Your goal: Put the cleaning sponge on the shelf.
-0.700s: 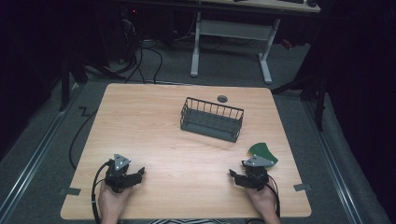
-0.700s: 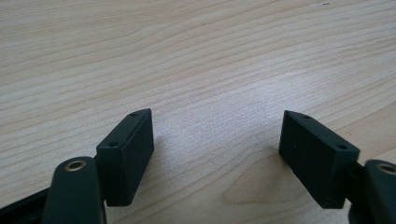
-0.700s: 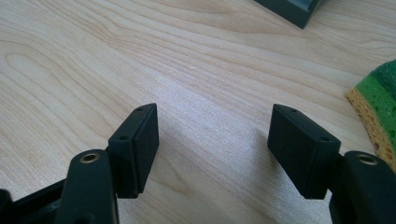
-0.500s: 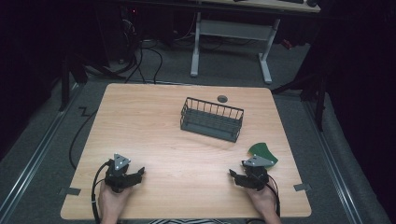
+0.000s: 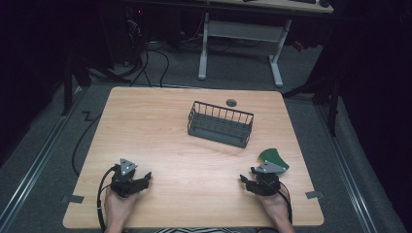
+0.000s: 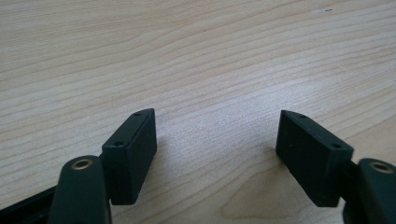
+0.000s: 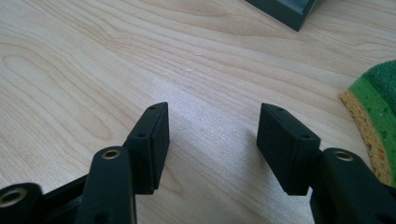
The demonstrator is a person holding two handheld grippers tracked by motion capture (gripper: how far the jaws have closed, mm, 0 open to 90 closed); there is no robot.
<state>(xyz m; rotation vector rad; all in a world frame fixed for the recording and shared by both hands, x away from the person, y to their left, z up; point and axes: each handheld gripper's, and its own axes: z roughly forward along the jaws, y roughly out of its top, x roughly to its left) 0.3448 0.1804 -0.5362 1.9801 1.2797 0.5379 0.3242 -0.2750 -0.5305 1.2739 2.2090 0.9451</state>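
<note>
My left gripper (image 5: pixel 145 178) rests low over the wooden table (image 5: pixel 160 136) near its front left, jaws open with only bare wood between them (image 6: pixel 215 135). At the front right my right gripper (image 5: pixel 245 182) is also open and holds nothing (image 7: pixel 212 123). A green-topped yellow sponge (image 5: pixel 273 158) lies just behind and to the right of the right gripper; in the right gripper view the sponge (image 7: pixel 373 112) sits at the right edge, apart from the jaws. A dark wire basket (image 5: pixel 220 124) stands at the table's centre back, and its corner (image 7: pixel 285 11) shows in the right gripper view.
A small dark round disc (image 5: pixel 231 102) lies by the table's far edge behind the basket. Cables trail from both grippers toward the front edge. A white desk frame (image 5: pixel 243 39) stands on the floor beyond the table.
</note>
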